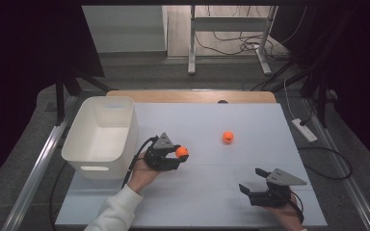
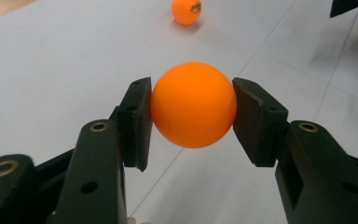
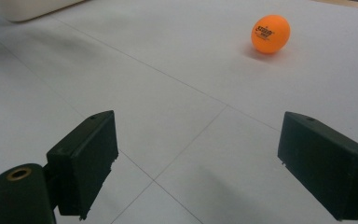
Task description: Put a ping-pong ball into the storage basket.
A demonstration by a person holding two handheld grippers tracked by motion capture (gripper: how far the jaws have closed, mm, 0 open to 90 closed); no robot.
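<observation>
Pinching an orange ball [image 2: 193, 105] in my left gripper [image 1: 179, 155], right gripper [image 1: 251, 182] wide; any slackening could drop it short of the bin [image 1: 87, 155].

A lab-style recording room: a white work table [image 1: 212, 120] on carpet, a bare metal desk frame [image 1: 229, 29] with loose cables [image 1: 231, 45] far beyond the left gripper [image 1: 176, 156], dark curtains [image 1: 24, 57] alongside.

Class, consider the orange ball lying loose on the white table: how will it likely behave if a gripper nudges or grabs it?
The loose orange ball is round and smooth, so a nudge would probably send it rolling. It looks like a light table-tennis ball, likely easy to lift, and might slip from flat pads.
</observation>
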